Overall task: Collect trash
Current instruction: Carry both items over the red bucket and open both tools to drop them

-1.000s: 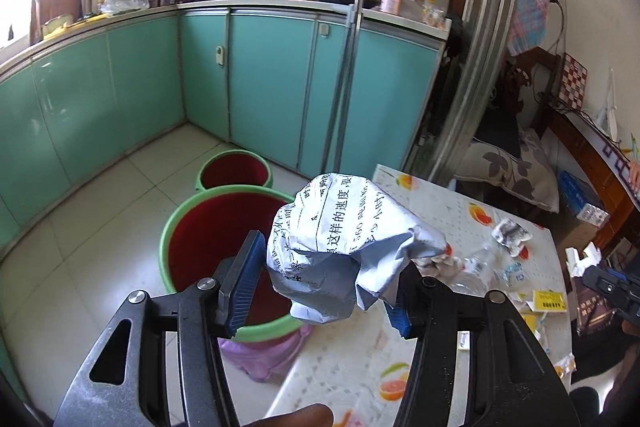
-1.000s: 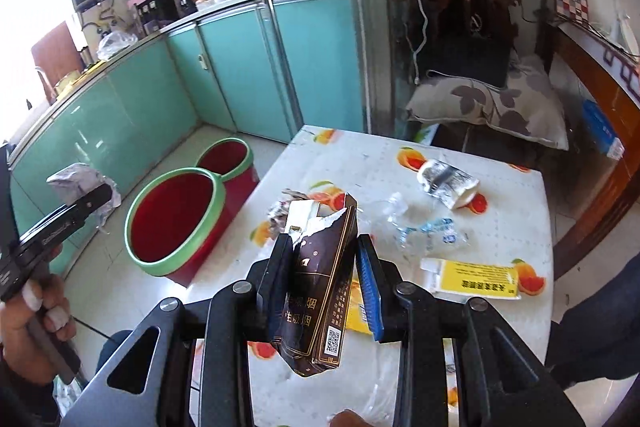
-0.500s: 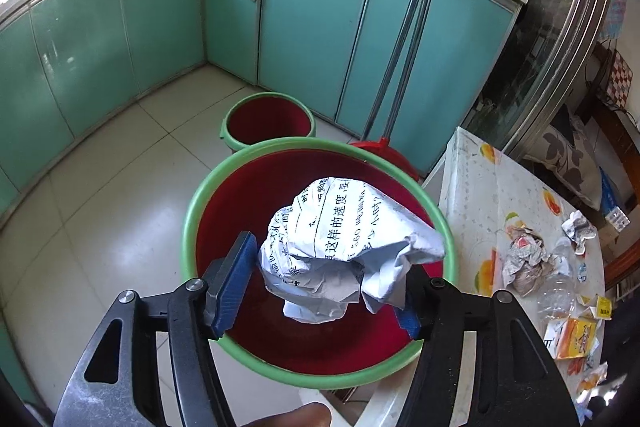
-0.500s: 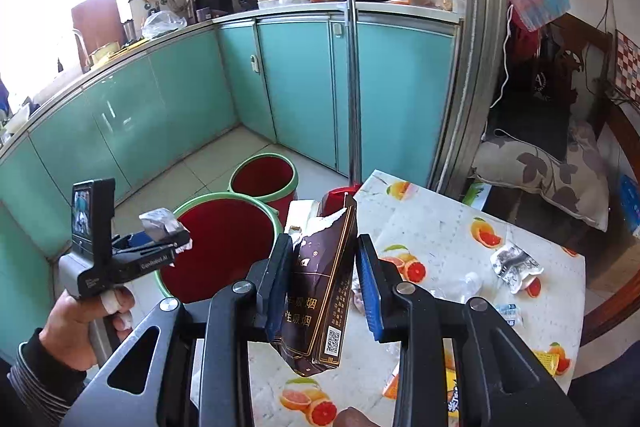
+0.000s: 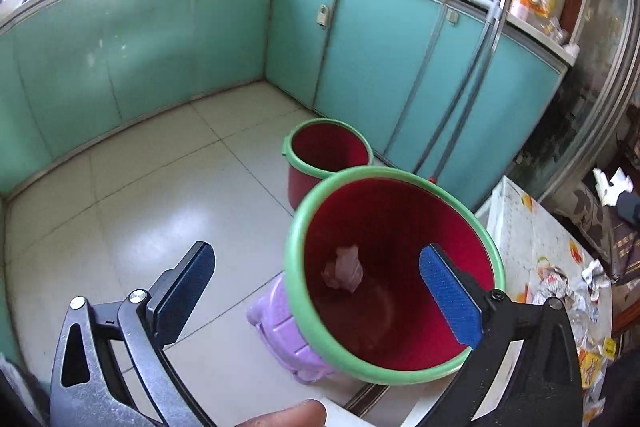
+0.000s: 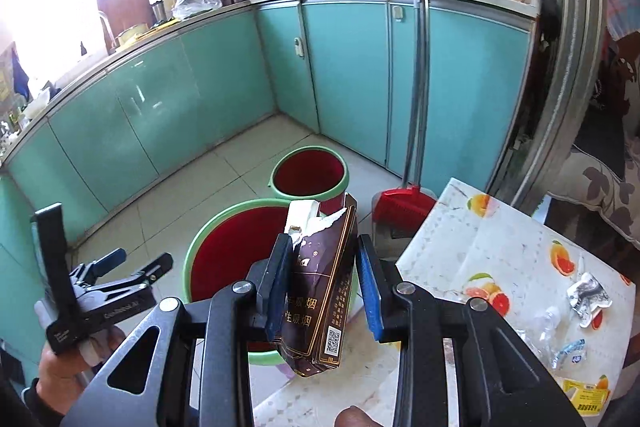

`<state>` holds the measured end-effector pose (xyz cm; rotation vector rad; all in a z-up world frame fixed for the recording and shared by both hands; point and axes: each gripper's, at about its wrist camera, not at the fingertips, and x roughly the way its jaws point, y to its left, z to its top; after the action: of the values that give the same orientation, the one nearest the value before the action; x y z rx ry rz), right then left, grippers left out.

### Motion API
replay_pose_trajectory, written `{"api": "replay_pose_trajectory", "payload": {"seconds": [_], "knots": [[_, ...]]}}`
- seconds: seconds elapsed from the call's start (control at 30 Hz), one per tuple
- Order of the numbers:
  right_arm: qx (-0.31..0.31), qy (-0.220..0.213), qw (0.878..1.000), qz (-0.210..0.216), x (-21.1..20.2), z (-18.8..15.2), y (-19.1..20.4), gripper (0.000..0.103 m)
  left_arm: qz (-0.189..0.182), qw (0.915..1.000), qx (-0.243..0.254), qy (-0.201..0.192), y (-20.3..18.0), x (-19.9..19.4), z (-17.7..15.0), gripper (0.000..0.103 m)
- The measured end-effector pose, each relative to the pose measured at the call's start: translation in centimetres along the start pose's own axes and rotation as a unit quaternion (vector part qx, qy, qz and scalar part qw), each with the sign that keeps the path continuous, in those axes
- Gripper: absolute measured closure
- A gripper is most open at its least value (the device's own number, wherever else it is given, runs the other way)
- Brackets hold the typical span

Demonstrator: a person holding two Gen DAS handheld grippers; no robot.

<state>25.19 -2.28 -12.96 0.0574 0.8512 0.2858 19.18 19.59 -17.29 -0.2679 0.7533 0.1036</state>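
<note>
- Left gripper (image 5: 316,291): jaws spread wide, nothing between them; sits lower centre of the left wrist view, above the large red bin (image 5: 394,379).
- Crumpled paper wad (image 5: 344,269) lies at the bottom of that bin, centre of frame. Drop looks done on this side.
- Right gripper (image 6: 324,291): pinching a torn dark cigarette pack (image 6: 320,299), upright, centre of the right wrist view.
- Pack is in front of the bin rim; can't tell if it is over the opening.
- Step in hand: binning the pack.
- Next move calls for carrying it over the bin mouth, then releasing.
- More scraps remain on the fruit-print table (image 6: 500,239), lower right: foil wrapper (image 6: 588,293), yellow packet (image 6: 588,393).
- Smaller red bin (image 6: 310,173) sits behind, upper centre.
</note>
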Motion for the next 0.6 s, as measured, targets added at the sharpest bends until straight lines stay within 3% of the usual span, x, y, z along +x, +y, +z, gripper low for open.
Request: {"api": "replay_pose_trajectory", "payload": {"seconds": [0.23, 0.6], "knots": [[-0.035, 0.04, 0.998, 0.026, 6.2, -0.1, 4.1, 0.073, 0.028, 0.9971, -0.064, -0.031, 4.6, -3.1, -0.3, 0.0], [-0.051, 0.089, 0.995, 0.019, 12.0, -2.2, 5.7, 0.066, 0.041, 0.9955, -0.074, -0.043, 6.8, -4.7, -0.7, 0.0]]}}
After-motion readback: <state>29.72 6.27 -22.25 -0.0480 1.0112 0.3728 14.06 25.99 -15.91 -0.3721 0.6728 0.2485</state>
